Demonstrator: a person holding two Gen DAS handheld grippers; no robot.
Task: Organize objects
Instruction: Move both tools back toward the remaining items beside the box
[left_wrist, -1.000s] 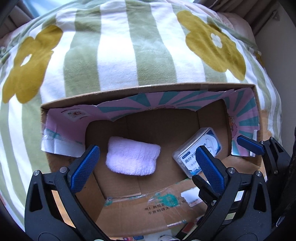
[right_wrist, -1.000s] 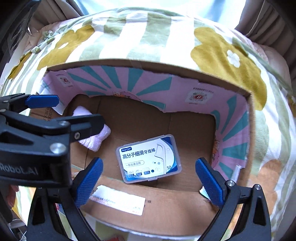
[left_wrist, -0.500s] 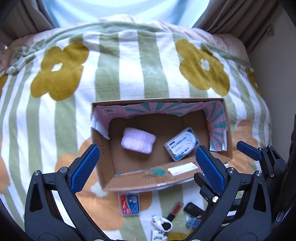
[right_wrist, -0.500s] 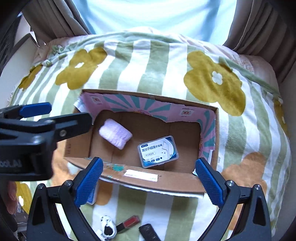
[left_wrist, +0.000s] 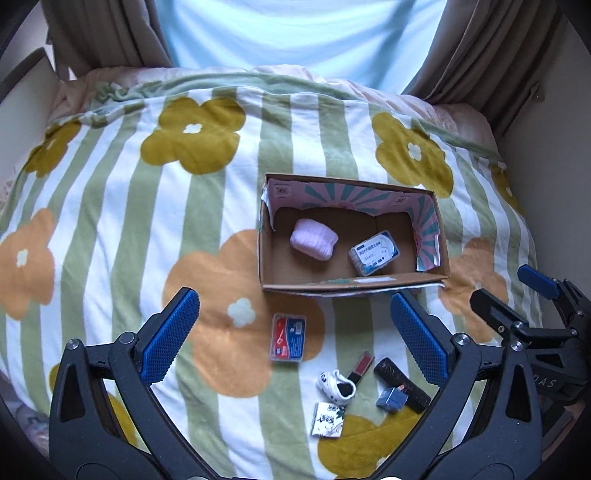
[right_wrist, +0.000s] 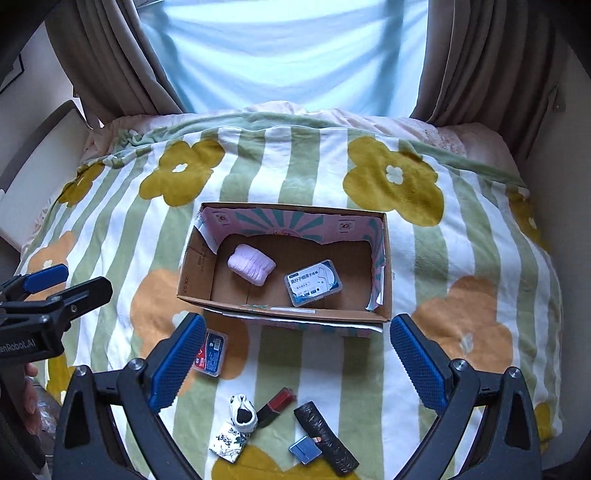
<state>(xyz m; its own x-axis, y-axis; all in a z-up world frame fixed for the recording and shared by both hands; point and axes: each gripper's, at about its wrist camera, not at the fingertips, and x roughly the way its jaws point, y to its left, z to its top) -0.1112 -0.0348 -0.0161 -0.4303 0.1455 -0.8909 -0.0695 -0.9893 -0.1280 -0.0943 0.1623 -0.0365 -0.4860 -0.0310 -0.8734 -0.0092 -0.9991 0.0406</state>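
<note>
Above the bed, both tongs (left_wrist: 295, 339) (right_wrist: 297, 354) released (empty); a hand (right_wrist: 27, 395) only in the right view

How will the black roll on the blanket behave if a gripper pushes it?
The black roll looks cylindrical, so it would probably roll sideways. Its wrinkled surface suggests soft, light film that may dent. The small blue box touching it could shift too.
</note>
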